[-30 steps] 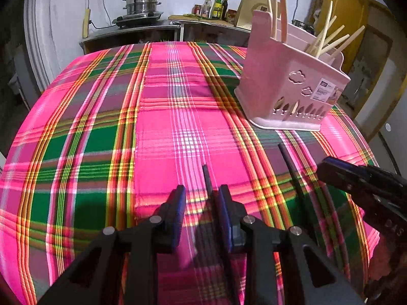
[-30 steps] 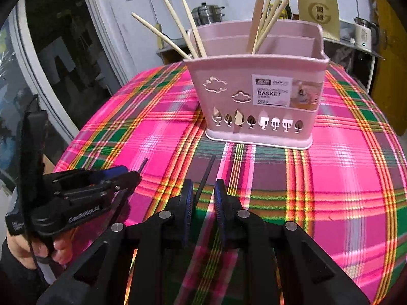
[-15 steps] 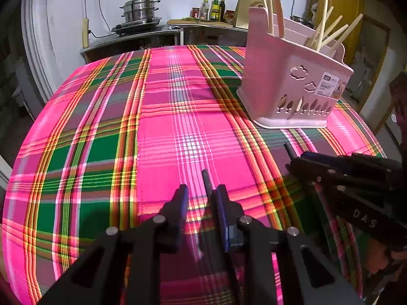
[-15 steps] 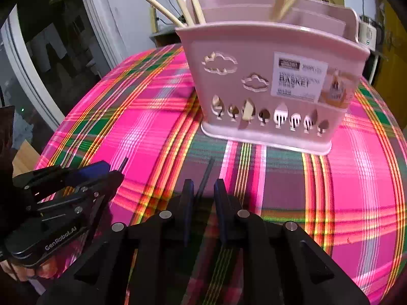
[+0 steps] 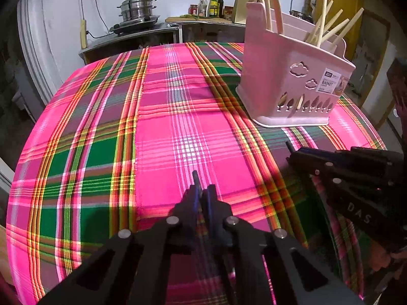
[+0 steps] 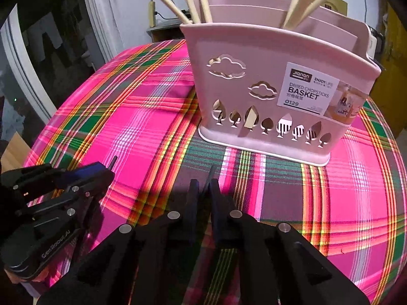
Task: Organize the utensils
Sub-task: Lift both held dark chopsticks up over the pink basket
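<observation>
Both grippers have just been closing. The left gripper (image 5: 201,195) now clamps a thin dark chopstick (image 5: 195,178) that earlier stood loose between its jaws. The right gripper (image 6: 203,188) likewise pinches its dark stick (image 6: 211,171) and sits nearer the pink basket (image 6: 267,81).
</observation>
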{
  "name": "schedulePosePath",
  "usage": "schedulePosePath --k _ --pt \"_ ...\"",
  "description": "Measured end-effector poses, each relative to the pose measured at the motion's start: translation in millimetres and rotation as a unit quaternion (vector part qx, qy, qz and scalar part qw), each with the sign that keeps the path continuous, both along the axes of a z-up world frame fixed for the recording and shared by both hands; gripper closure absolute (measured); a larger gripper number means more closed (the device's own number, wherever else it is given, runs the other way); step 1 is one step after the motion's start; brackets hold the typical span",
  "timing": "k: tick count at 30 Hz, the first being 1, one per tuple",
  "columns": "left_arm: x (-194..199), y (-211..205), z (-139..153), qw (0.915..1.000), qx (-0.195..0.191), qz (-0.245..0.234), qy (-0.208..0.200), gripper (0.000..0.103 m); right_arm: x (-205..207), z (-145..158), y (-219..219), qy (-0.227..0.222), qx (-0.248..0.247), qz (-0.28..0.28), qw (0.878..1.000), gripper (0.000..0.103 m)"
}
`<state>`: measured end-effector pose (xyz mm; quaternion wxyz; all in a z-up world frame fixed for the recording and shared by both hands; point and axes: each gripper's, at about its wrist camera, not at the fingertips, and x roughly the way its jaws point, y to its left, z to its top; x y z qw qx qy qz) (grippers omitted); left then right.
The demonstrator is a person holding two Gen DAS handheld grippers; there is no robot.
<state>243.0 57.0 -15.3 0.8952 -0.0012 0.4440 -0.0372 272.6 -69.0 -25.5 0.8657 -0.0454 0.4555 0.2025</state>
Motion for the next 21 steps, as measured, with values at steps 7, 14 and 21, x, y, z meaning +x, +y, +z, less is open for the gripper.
schedulePosePath --k 7,14,21 --pt "-2 -1 10 0.9997 -0.022 -0.01 -0.003 0.096 -4 16 -11 -0.012 0.024 0.003 1.0 0.096" --pt "-10 -1 47 0.9985 -0.037 -0.019 -0.034 0.097 -12 51 -23 -0.043 0.051 0.006 0.998 0.096" --pt "-24 2 96 0.9951 -0.052 -0.022 -0.081 0.098 -28 90 -32 -0.082 0.075 0.007 0.994 0.097"
